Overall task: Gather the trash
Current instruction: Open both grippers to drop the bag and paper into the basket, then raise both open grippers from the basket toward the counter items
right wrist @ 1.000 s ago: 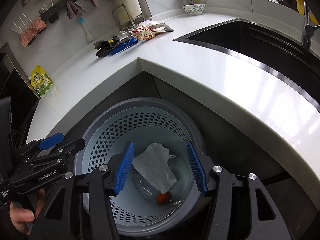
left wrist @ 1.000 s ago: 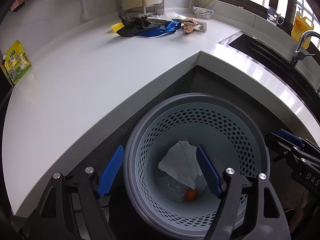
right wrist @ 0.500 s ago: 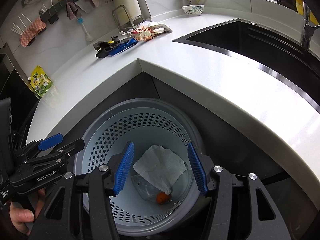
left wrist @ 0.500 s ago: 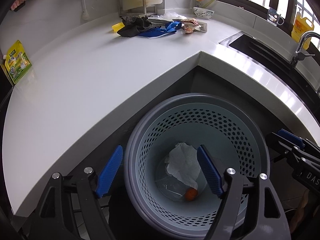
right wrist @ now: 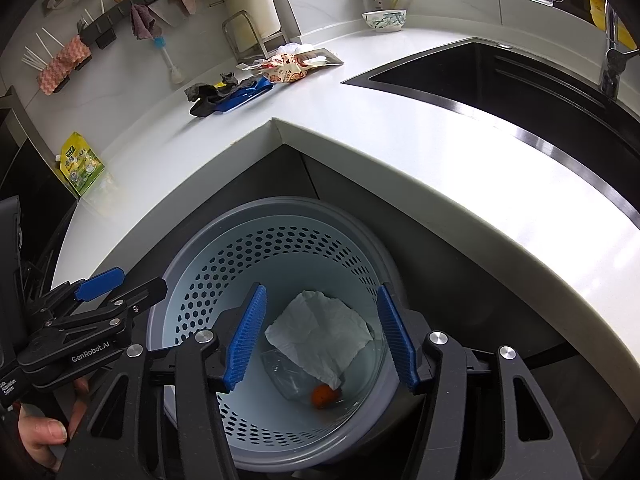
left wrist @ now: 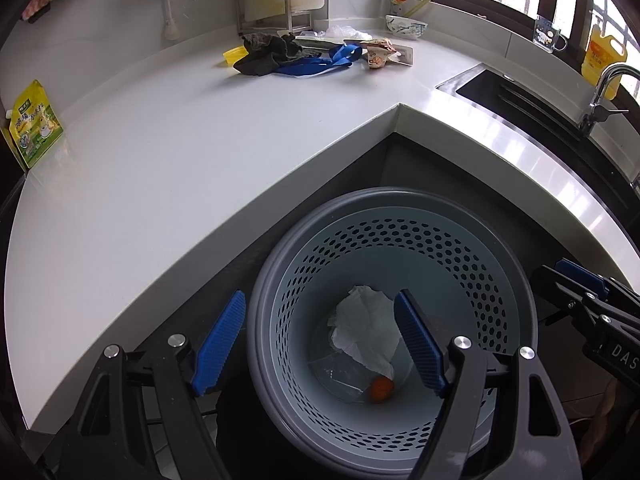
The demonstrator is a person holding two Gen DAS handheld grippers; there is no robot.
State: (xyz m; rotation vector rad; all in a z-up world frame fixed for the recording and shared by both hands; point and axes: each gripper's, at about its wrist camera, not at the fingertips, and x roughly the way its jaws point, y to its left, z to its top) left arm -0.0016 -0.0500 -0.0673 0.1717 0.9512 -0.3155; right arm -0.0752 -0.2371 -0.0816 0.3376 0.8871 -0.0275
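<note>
Both grippers, left and right, are hanging apart, empty, over the perforated grey bin; the crumpled white tissue below is probably settling, though lifting carelessly risks knocking the rim.

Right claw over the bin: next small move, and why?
Probably lift the right claw away from the bin and swing toward the snack wrapper on the counter. The claw is open with nothing between its pads, the paper towel already lies in the bin, and wrapper litter remains near the back wall.
</note>
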